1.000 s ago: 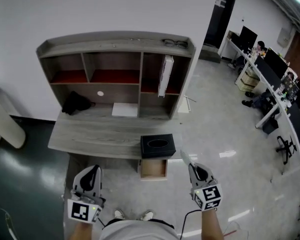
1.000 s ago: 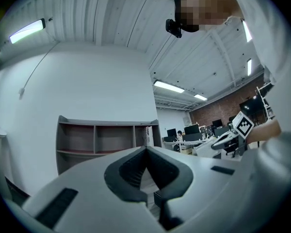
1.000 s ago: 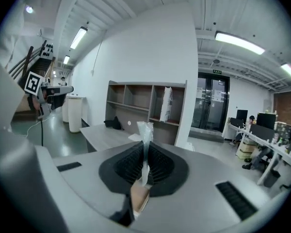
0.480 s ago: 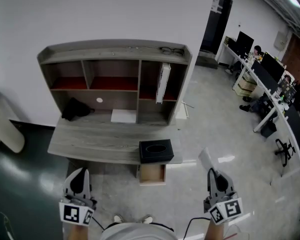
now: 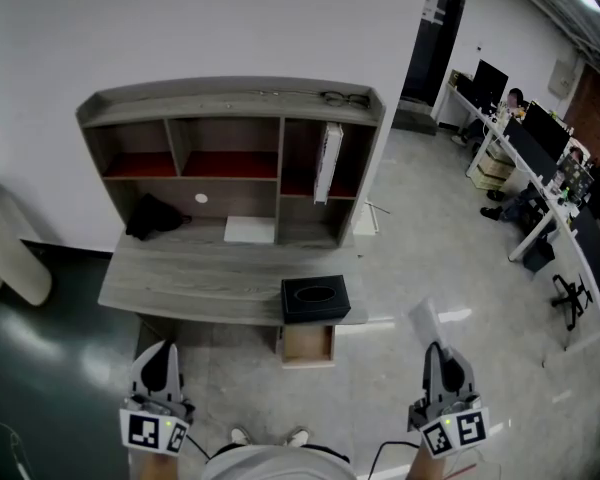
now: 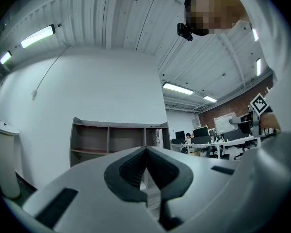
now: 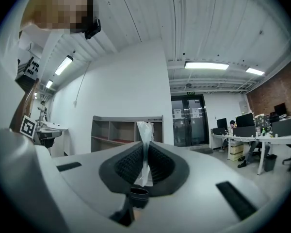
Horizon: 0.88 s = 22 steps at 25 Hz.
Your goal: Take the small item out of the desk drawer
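The grey desk [image 5: 180,278] with a shelf unit stands ahead, and its small wooden drawer [image 5: 308,345] hangs open under the right end. My right gripper [image 5: 434,353] is low at the right, away from the desk, shut on a small clear plastic packet [image 5: 423,320] that sticks up from the jaws. In the right gripper view the small clear plastic packet [image 7: 145,144] is pinched between the dark pads [image 7: 128,163]. My left gripper [image 5: 160,360] hangs at the lower left, shut with nothing in it; the left gripper [image 6: 146,155] shows closed jaws.
A black tissue box [image 5: 315,299] sits on the desk's right end above the drawer. A dark cloth [image 5: 150,214] and a white sheet [image 5: 250,230] lie in the shelf bays. Office desks with monitors [image 5: 540,138] line the far right. A white cylinder [image 5: 5,238] stands at left.
Both grippers have drawn back from the desk toward my body; the right one swung out to the right, carrying the packet with it. The view has shifted slightly.
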Each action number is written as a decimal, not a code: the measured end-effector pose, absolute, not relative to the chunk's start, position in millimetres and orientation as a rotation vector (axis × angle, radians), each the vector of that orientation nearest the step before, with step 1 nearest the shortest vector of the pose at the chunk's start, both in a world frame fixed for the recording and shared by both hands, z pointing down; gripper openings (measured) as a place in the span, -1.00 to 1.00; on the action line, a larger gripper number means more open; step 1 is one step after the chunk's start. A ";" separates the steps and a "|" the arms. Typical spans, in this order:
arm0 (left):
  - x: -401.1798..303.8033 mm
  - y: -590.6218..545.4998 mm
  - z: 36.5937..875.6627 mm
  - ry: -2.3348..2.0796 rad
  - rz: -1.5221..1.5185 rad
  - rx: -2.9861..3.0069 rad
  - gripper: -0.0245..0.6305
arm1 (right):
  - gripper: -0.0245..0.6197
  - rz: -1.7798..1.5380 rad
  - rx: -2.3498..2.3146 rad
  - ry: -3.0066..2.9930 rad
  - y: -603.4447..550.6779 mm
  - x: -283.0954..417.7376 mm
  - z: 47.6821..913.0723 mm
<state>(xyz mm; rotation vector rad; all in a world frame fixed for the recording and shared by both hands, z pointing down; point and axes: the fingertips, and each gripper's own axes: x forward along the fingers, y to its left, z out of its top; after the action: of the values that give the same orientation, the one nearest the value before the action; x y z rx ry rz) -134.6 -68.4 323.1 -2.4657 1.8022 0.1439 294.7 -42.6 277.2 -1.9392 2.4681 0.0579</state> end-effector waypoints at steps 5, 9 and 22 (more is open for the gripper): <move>-142.8 -60.5 324.5 1.825 0.139 -2.458 -0.87 | -0.83 0.069 -1.930 2.480 -40.7 286.6 276.3; -147.9 -54.1 328.0 1.841 0.129 -2.454 -0.87 | -0.83 0.064 -1.899 2.503 -41.4 275.6 278.6; -168.1 -37.4 332.7 1.893 0.107 -2.433 -0.87 | -0.83 0.055 -1.836 2.550 -43.8 250.5 282.8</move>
<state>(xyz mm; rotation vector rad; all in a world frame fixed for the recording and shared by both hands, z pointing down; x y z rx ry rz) -168.1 -37.4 332.7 -2.4326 1.8929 0.1074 250.5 -43.8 282.8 -1.8364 2.5501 0.0551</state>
